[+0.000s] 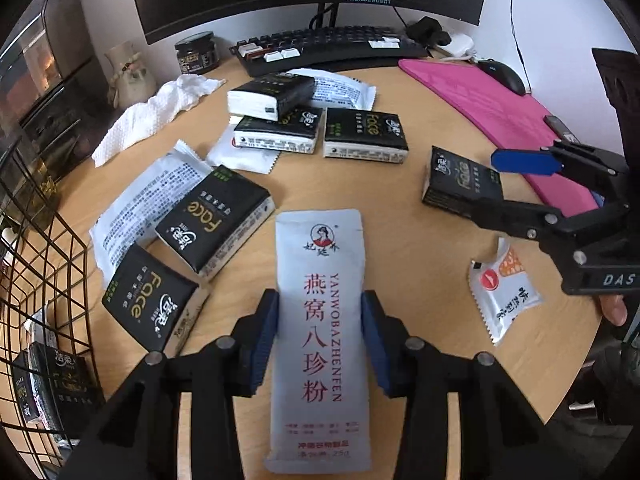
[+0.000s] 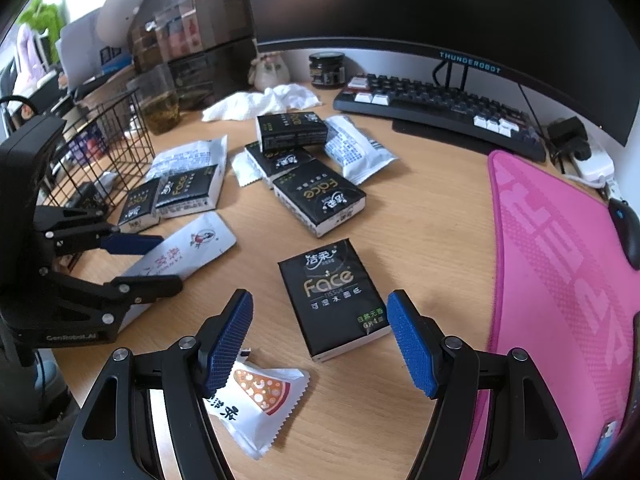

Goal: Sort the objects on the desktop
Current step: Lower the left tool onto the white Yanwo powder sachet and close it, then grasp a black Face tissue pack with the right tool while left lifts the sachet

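Left wrist view had the left claw (image 1: 319, 338) at the bottom centre, its blue pads pressed against both long edges of a white sachet (image 1: 320, 320) lying flat on the wooden bench (image 1: 420, 220), so the sachet was gripped. Black tissue packs (image 1: 216, 224) lay scattered at centre and left, beside a wire basket (image 1: 44, 280) at the left edge. Right wrist view showed the right claw (image 2: 320, 340) standing wide and empty above one tissue pack (image 2: 332, 296) at centre.

White sachet (image 1: 320, 320) red lettering; black tissue packs (image 2: 334, 300); pink mat (image 2: 560, 280).
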